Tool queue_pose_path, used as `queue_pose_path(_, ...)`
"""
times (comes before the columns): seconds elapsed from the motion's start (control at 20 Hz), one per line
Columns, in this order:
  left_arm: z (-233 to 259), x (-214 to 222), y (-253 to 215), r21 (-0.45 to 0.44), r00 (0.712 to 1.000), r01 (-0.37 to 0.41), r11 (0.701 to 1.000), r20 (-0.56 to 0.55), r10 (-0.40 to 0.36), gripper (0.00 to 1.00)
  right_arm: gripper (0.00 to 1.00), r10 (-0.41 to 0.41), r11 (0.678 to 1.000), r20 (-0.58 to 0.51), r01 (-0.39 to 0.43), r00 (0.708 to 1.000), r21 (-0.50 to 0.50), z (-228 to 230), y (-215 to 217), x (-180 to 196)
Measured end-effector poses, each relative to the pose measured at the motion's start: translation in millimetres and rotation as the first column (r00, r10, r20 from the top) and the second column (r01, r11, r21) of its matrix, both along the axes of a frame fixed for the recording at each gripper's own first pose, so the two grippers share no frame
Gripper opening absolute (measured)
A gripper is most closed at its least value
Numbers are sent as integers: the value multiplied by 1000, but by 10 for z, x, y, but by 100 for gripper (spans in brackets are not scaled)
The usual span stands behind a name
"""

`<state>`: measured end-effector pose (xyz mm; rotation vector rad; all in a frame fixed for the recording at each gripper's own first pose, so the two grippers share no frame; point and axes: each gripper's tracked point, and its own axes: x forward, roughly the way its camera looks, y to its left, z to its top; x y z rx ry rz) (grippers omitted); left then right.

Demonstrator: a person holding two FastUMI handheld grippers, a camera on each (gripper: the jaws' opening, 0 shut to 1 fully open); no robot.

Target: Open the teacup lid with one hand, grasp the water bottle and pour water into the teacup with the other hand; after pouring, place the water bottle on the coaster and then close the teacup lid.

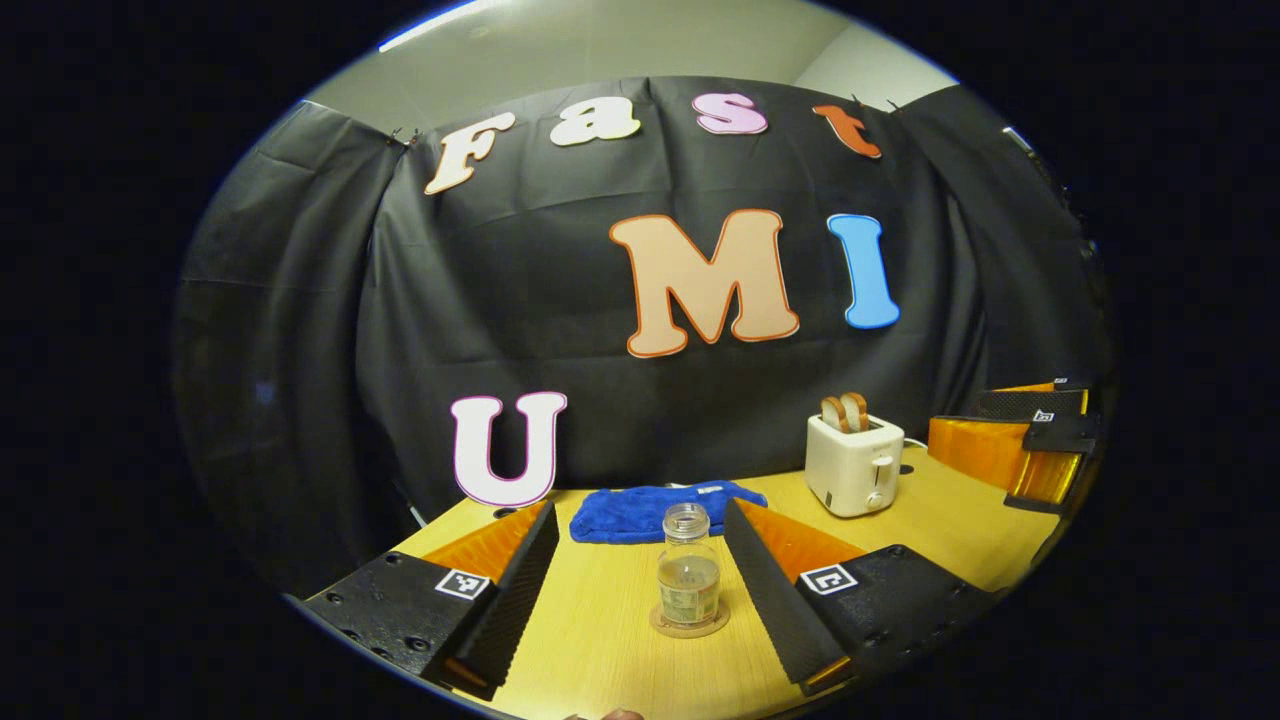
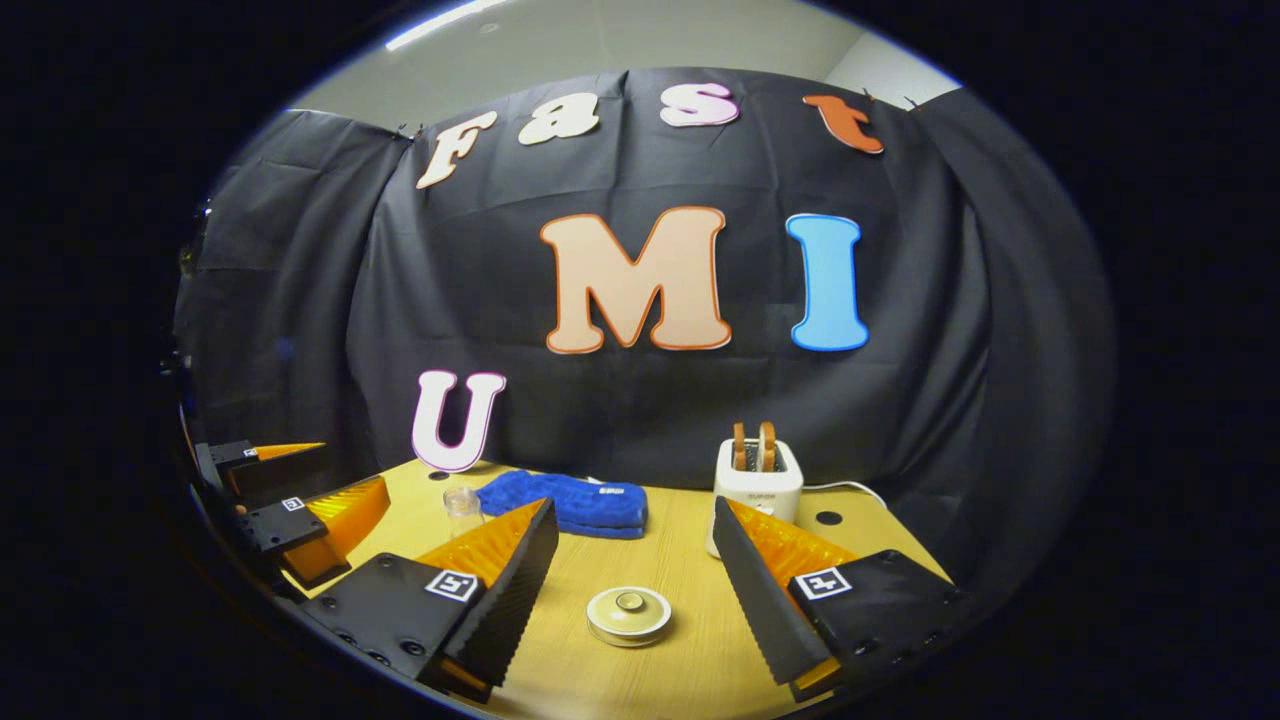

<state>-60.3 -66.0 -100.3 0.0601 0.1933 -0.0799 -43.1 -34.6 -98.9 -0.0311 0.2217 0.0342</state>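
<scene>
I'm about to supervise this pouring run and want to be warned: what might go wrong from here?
1. The water bottle has no cap and holds water; squeezing or knocking it with the left gripper may spill it.
2. The teacup is low and its lid knob small, so the open right gripper may slip off.
3. The towel and toaster stand close behind, leaving little room for tilting.

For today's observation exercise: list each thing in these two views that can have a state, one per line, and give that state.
water bottle: upright on the coaster, uncapped, partly filled
teacup: lid on, standing on the table
toaster: two slices sticking up
blue towel: folded, lying flat
left gripper: open, empty
right gripper: open, empty
</scene>
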Motion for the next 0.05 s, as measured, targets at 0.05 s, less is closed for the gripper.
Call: queue_pose_path(0.05,62,-10,7,-3,1000,4,1000,8,-4,96,96,-18,1000,20,18,1000,-12,95,-16,-9)
